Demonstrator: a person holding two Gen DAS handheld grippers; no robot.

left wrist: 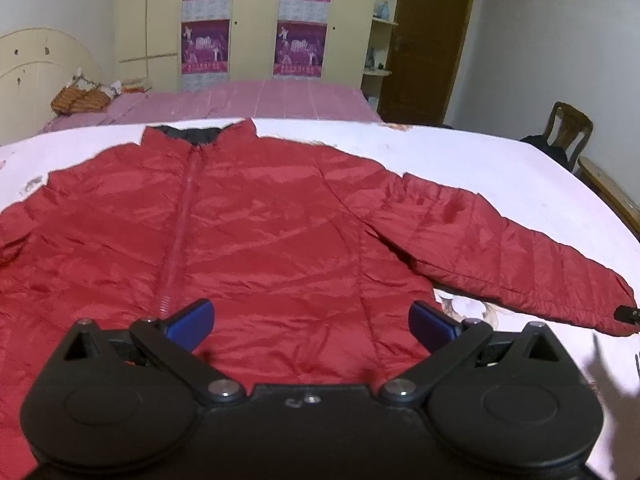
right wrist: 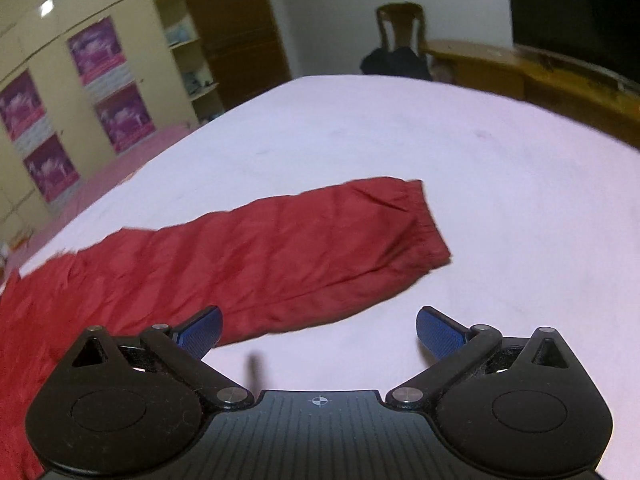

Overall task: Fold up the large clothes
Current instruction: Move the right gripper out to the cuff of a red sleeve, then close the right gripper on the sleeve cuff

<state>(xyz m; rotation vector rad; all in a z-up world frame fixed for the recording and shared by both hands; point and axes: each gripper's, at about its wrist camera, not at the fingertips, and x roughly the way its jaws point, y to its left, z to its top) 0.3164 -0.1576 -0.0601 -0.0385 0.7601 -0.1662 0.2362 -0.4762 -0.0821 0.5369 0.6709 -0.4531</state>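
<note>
**A:** Jacket (left wrist: 248, 220) first, then. What are the fingers doing over it?

**B:** Left gripper (left wrist: 311, 322) is hovering over the lower front panel, near the hem. Its blue pads (left wrist: 192, 322) are standing spread wide, nothing between them, no cloth pinched. Right gripper (right wrist: 319, 330) is hanging above bare white sheet (right wrist: 500, 200), just off the near edge of the sleeve (right wrist: 320, 248). Pads (right wrist: 438, 330) spread wide there too, gripping nothing.

**A:** And moving outward from the pads?

**B:** Red quilted jacket is lying flat, front up, on the white sheet covering the bed. Zipper (left wrist: 182, 216) is running closed up the middle to the dark-lined collar (left wrist: 196, 133) at the far side. The sleeve on the camera's right is stretching outward and down to its cuff (left wrist: 622, 312). The other sleeve is running off the frame edge, so I am not seeing where it ends.

**A:** Any fold made yet?

**B:** None showing. Body is lying open and spread, visible sleeve fully extended, nothing doubled over. I am judging the task at its very start: garment laid out and smoothed, folding itself not yet begun.

**A:** What is remaining?

**B:** Likely everything: sleeves going in across the chest, sides coming in, then hem going up toward the collar. The right gripper looks best placed for the sleeve near it.

**A:** Background?

**B:** Pink bedcover (left wrist: 260, 100) beyond, wardrobe (left wrist: 248, 20) with purple panels, wooden chair (right wrist: 400, 36) at the far corner.
</note>
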